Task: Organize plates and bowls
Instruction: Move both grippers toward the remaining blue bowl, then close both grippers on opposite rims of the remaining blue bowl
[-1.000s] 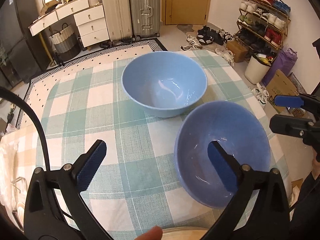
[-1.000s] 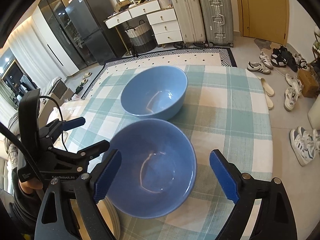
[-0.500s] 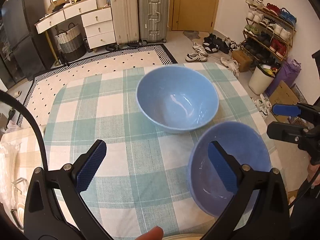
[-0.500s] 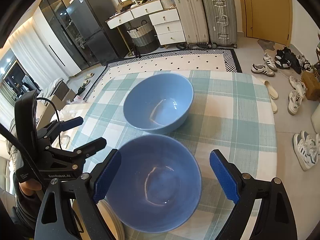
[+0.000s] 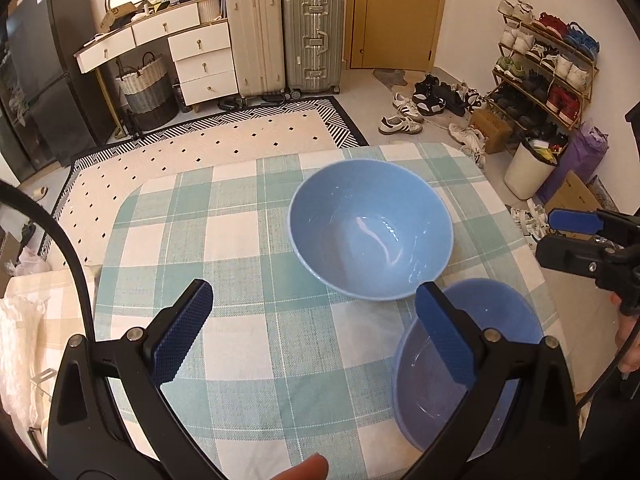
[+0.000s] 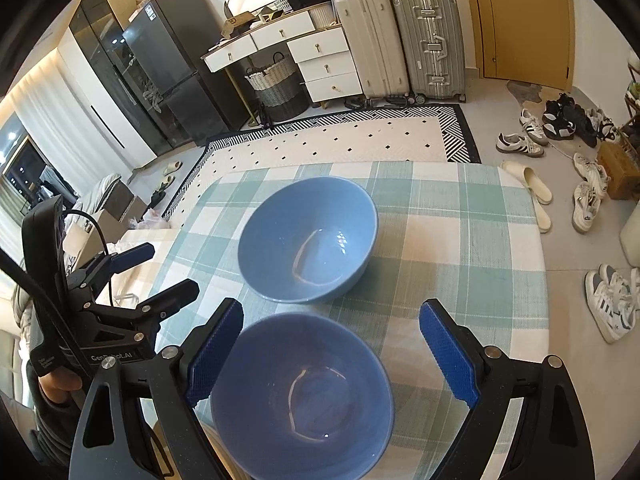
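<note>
The left gripper (image 5: pixel 314 334) gapes empty over bare checked tablecloth (image 5: pixel 256 344); the right gripper (image 6: pixel 332 354) stands released, straddling the near blue bowl (image 6: pixel 302 394), the far bowl (image 6: pixel 308 238) just ahead. Closing off-centre could skid the near bowl off the table edge

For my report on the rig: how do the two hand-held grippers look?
Each hand-held gripper, left and right, has a black frame with silver screws and two fingers with textured blue pads. The left one shows white lettering on its body and a black cable.
</note>
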Demonstrator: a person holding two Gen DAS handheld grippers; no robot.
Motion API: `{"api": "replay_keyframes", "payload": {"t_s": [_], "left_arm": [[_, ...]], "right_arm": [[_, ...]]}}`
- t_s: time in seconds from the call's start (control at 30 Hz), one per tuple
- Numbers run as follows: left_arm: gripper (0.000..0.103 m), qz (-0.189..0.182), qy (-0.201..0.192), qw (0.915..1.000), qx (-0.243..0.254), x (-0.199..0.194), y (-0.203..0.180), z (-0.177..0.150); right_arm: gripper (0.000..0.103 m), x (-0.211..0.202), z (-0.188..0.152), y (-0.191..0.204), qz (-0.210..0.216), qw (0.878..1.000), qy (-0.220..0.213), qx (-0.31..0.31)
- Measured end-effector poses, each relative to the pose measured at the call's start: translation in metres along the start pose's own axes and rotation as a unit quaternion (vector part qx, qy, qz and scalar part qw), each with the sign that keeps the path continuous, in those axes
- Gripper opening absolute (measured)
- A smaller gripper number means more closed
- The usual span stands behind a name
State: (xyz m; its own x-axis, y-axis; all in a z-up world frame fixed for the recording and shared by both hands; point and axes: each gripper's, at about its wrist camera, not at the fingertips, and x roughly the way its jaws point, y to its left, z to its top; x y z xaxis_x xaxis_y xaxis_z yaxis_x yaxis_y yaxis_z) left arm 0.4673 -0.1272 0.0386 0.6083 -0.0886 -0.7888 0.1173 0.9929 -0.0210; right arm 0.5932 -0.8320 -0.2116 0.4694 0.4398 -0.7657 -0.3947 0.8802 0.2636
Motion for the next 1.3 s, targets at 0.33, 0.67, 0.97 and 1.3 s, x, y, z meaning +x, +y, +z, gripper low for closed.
{"api": "replay_keyframes", "payload": {"t_s": [0.33,0.67,0.97,1.3], "left_arm": [[0.100,-0.005,0.008,0.9999,-0.009,0.025,0.005,0.015],[0.100,-0.014,0.024,0.9994,-0.020,0.056,0.010,0.022],[0.095,-0.021,0.043,0.9986,-0.024,0.086,0.011,0.024],[0.084,-0.034,0.068,0.9965,-0.034,0.121,0.014,0.017]], "right_arm": [[0.091,0.023,0.015,-0.009,-0.002,1.000,0.012,0.011],[0.091,0.053,0.025,-0.022,-0.004,0.999,0.028,0.026],[0.091,0.070,0.030,-0.026,0.011,0.999,0.037,0.032],[0.087,0.093,0.027,-0.027,0.019,0.998,0.057,0.033]]}}
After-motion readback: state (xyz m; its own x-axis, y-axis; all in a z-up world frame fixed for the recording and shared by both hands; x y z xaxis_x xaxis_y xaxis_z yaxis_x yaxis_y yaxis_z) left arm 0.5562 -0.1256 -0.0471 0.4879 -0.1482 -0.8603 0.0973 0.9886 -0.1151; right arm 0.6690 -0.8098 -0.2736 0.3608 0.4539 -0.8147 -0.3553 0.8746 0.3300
